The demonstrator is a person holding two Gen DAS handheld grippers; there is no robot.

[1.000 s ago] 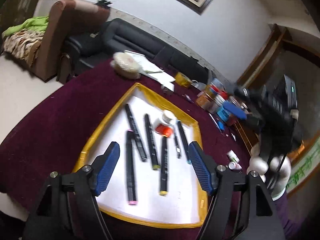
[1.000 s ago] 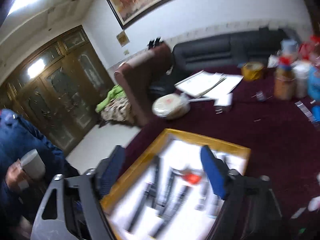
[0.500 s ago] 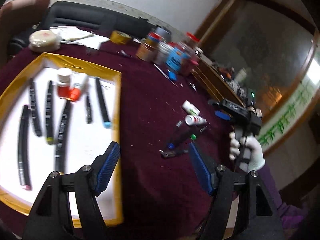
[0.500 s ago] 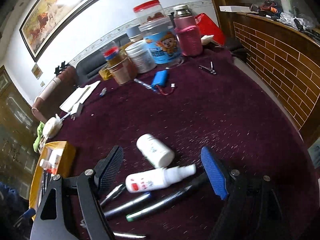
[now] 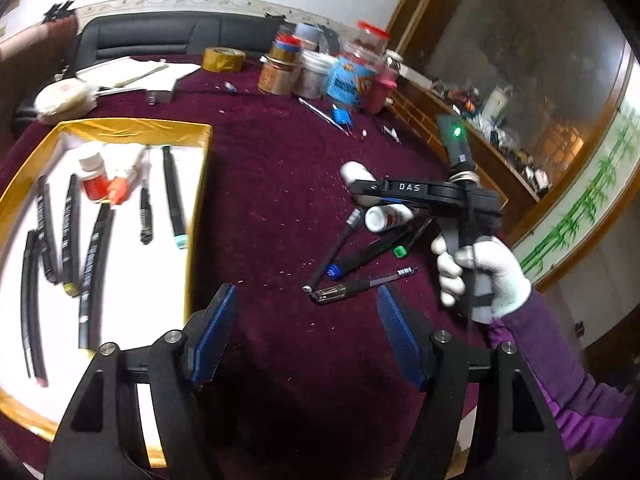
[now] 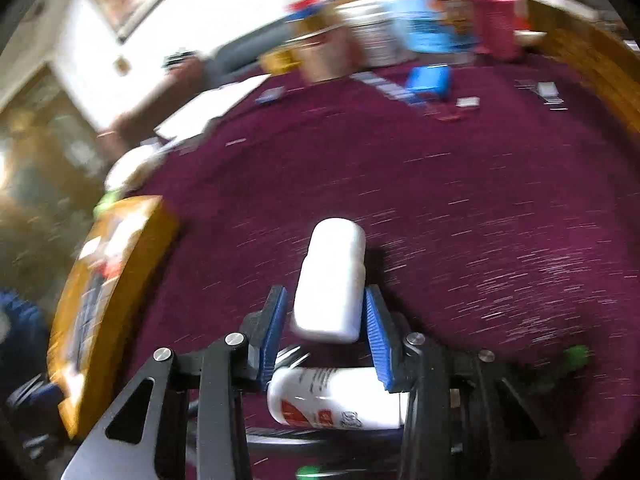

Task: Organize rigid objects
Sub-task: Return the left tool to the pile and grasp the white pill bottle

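Note:
My right gripper [image 6: 326, 312] is shut on a small white bottle [image 6: 334, 276] just above the maroon tablecloth; the bottle also shows in the left wrist view [image 5: 354, 170]. A white spray bottle with red print [image 6: 336, 398] lies under the jaws, beside several pens [image 5: 360, 258]. My left gripper [image 5: 306, 330] is open and empty above the cloth, between the pens and the yellow-rimmed white tray [image 5: 202, 184]. The tray holds several dark markers [image 5: 94, 252] and a red-and-white bottle [image 5: 94, 172].
Jars and tins [image 5: 320, 72], a tape roll [image 5: 223, 59], papers [image 5: 132, 74] and a blue box [image 6: 428, 80] stand at the table's far side. A wooden sideboard [image 5: 500, 148] runs along the right edge.
My right gripper has dropped to the cloth and closed on the small white bottle. My left gripper has swung a little further right, and the right gripper now sits over the pens.

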